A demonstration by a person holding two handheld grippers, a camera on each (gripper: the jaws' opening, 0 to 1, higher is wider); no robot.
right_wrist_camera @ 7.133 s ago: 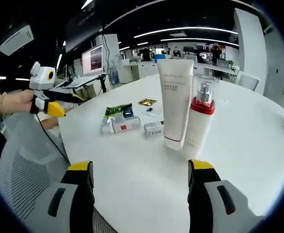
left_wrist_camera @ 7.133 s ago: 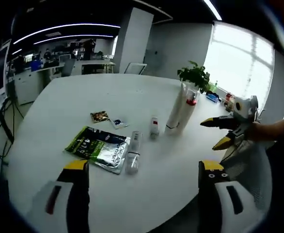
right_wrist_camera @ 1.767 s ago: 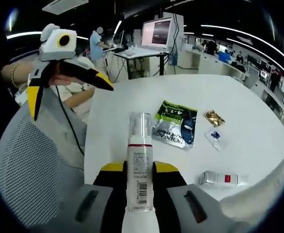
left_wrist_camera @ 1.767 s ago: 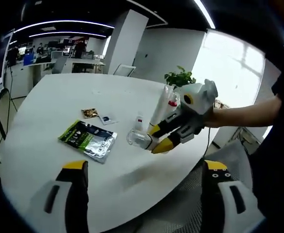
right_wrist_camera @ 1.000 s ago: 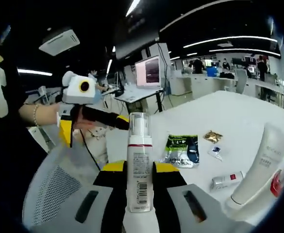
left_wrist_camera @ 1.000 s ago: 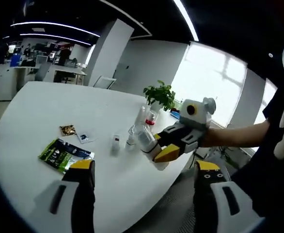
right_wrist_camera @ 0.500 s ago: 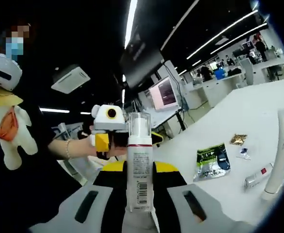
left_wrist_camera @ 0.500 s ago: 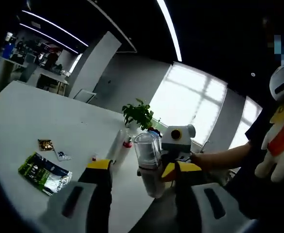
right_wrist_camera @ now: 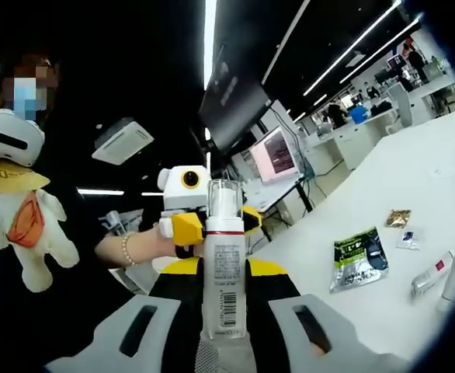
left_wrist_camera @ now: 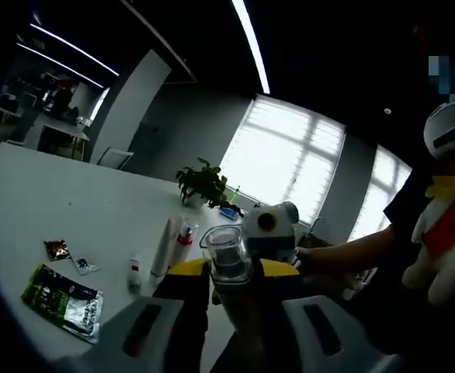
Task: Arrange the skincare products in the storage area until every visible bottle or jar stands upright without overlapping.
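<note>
Gripping one barcoded pump bottle [right_wrist_camera: 224, 264], both grippers' fingers [right_wrist_camera: 182, 284] clamp it midair.

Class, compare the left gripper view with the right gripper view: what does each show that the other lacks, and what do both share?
Left gripper view alone: a potted plant, bright windows, two upright products.

Right gripper view alone: the bottle's barcode label, a lit monitor.

Both: the clear-capped bottle between the claws, the green sachet, the white table, a plush toy.
</note>
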